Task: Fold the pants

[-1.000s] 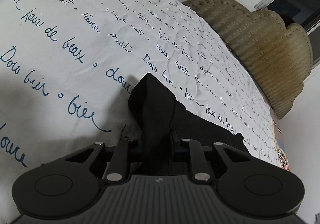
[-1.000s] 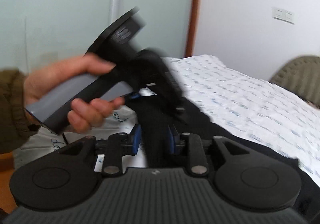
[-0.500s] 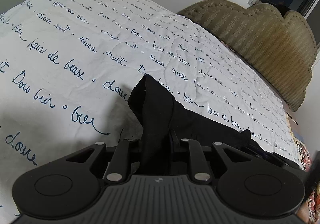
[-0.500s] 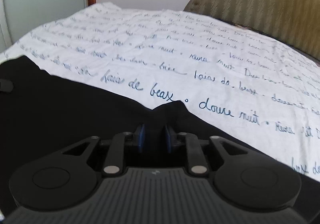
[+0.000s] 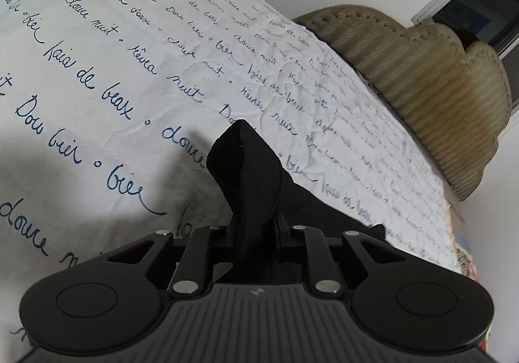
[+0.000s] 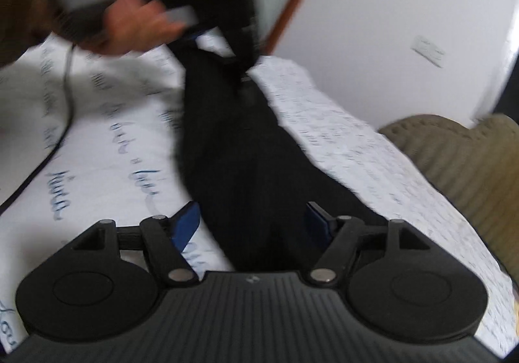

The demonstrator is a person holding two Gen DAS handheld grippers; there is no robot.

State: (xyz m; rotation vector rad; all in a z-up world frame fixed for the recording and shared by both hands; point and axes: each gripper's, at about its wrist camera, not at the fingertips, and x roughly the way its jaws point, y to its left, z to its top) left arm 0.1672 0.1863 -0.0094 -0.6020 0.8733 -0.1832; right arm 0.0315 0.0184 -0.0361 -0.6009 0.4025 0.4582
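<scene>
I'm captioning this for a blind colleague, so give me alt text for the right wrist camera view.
The right gripper, jaws just opened, straddles black fabric pants without pinching them. The pants stretch across a white bedsheet printed with blue handwriting up to the left gripper, held in a hand.

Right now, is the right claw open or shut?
Open: the right claw has just spread; its blue pads stand clear of the black fabric pants.

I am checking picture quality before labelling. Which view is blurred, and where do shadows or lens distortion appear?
Left wrist view: sharp; the black pants cast a soft grey shadow on the printed bedsheet, and fisheye bends the headboard. Right wrist view: motion blur smears the hand and sheet lettering; the right hand-held gripper stays crisp.
</scene>
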